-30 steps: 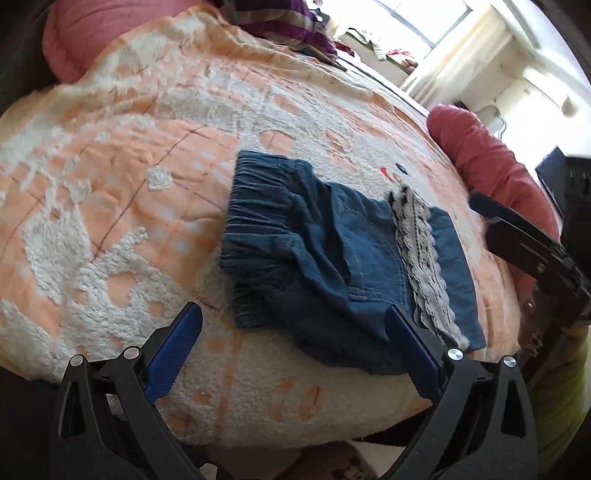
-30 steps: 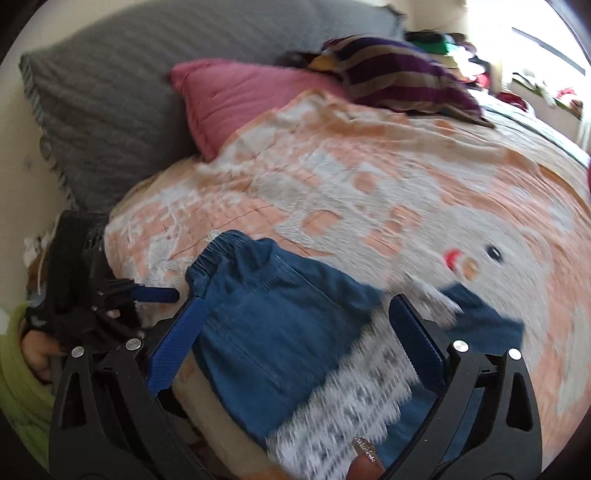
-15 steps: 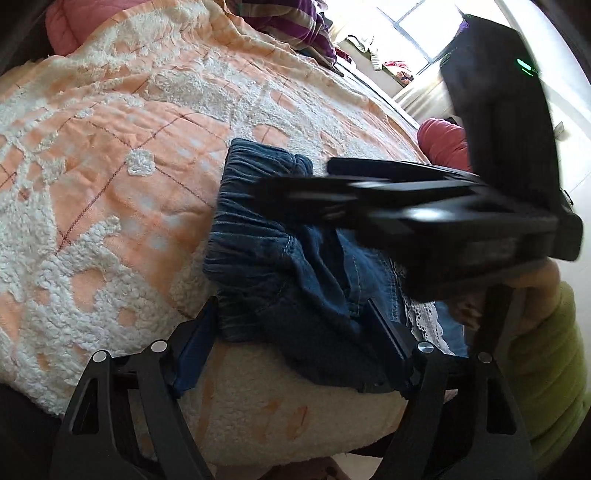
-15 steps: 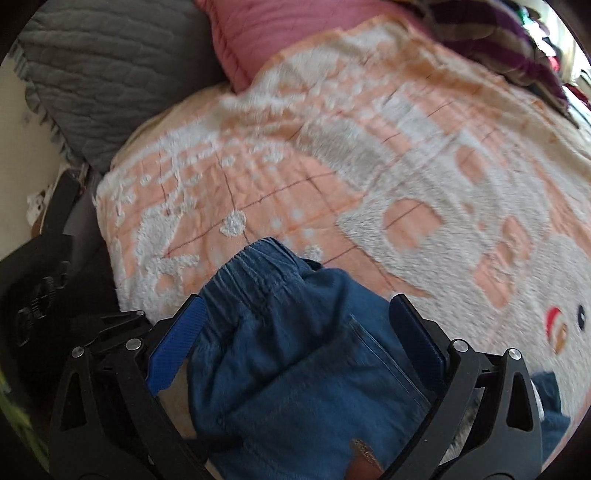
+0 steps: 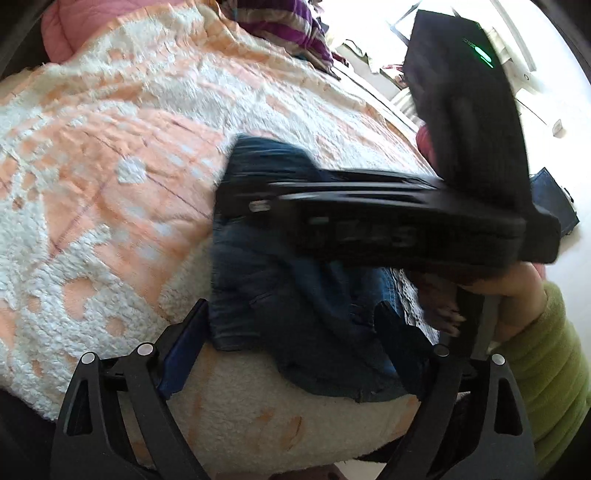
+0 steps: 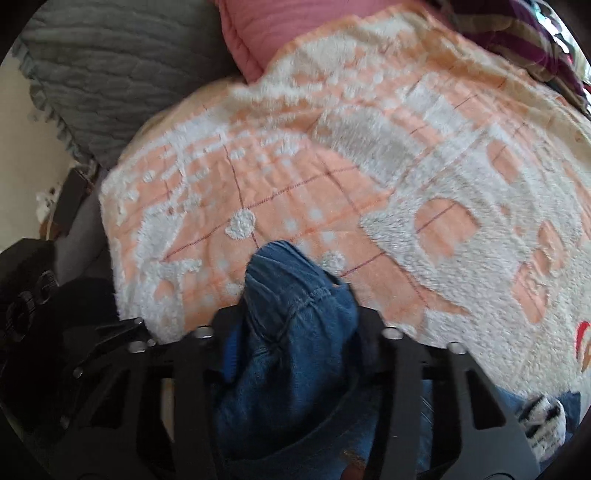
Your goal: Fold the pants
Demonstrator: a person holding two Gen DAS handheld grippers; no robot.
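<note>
Folded blue denim pants (image 5: 295, 306) with white lace trim lie near the front edge of the bed. My left gripper (image 5: 291, 332) is open, its fingers on either side of the pants' near edge. In the right wrist view my right gripper (image 6: 295, 332) is shut on the bunched waistband of the pants (image 6: 291, 295). In the left wrist view the right gripper's black body (image 5: 406, 221) reaches across above the pants and hides their middle. A little lace trim (image 6: 543, 417) shows at the lower right of the right wrist view.
The pants lie on an orange and white fleece blanket (image 5: 110, 184) covering the bed. A pink pillow (image 6: 295, 26) and grey quilted cushion (image 6: 110, 74) sit at the head. A striped purple cloth (image 5: 280, 26) lies far back. The bed edge (image 5: 258, 424) is just below the pants.
My right gripper has swung left over the pants and closed on the waistband. My left gripper has moved closer to the pants' near edge and stayed open.
</note>
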